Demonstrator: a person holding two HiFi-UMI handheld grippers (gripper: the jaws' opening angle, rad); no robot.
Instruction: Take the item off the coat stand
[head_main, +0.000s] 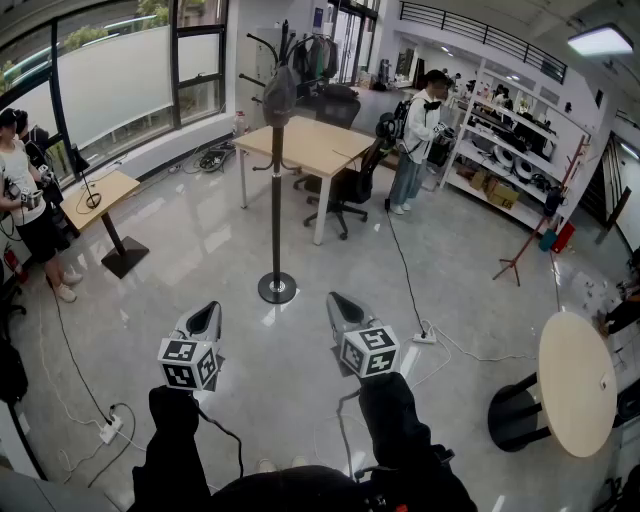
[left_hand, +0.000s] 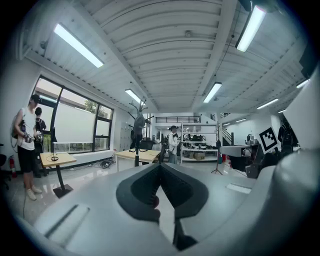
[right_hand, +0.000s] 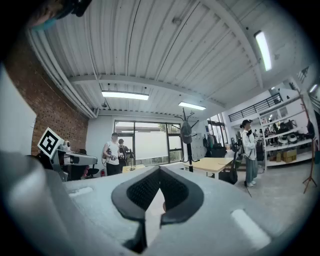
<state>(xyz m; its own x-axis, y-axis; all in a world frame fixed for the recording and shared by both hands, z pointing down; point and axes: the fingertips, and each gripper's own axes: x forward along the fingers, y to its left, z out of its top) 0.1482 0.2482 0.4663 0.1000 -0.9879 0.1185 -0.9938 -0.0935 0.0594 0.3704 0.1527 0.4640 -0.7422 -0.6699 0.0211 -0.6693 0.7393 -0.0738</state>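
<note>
Near the top of the coat stand (head_main: 276, 200), a dark cap (head_main: 280, 95) is hung on one of the hooks, well apart from both tools. Lower down, over the grey floor (head_main: 190, 240), the left hand-held gripper (head_main: 209, 310) and the right hand-held gripper (head_main: 336, 300) are held side by side, pointed towards the stand's round base (head_main: 277, 288). Both are seen clenched, jaws pressed together with nothing between them. A wooden bench (head_main: 310, 140) is placed just behind the stand, and a person (head_main: 415, 140) is seen beyond it.
</note>
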